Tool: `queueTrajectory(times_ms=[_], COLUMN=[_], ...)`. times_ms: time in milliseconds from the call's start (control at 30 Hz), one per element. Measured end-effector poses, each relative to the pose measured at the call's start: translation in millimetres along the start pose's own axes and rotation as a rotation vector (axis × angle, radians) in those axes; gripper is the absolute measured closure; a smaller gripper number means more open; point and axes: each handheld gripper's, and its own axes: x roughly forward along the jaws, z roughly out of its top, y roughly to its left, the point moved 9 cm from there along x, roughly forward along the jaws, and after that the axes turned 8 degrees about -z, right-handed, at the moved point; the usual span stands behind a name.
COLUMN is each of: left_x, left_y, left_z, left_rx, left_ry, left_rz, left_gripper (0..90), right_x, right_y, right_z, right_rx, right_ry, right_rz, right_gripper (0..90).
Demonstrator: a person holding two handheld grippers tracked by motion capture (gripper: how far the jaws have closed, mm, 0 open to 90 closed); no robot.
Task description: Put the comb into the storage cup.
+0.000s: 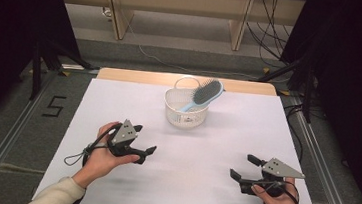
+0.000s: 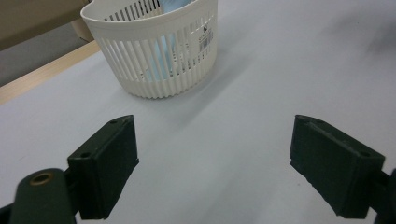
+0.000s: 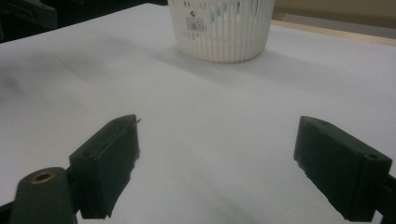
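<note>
Left gripper w/ two black jaws rising from 7 and 5 o'clock, wide apart, nothing btwn them. White slatted plastic basket stands upright at 11–12 o'clock on a white table, well apart from the jaws. Something pale blue shows thru the slats. Small barcode label on basket wall. Wooden table edge at 10 o'clock.

A white slatted basket holds a light-blue hairbrush with a grey bristle pad, on a white table.
</note>
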Motion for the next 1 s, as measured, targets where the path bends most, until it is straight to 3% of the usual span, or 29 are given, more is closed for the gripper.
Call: queueTrajectory(times_ms=[700, 1000], left_x=[-15.8, -15.3], left_y=[-5.8, -6.6], left_z=[-22.9, -25.1], left_rx=[0.027, 0.039], left_ry=[0.037, 0.036], left_rz=[0.029, 0.036], left_gripper=[14.6, 14.6], right_x=[0.0, 0.0], right_y=[0.0, 0.2], right_z=[-0.2, 0.1], right_rx=[-0.001, -0.002], right_ry=[0.001, 0.0], right_rz=[-0.001, 0.001], right_gripper=[14.8, 14.8])
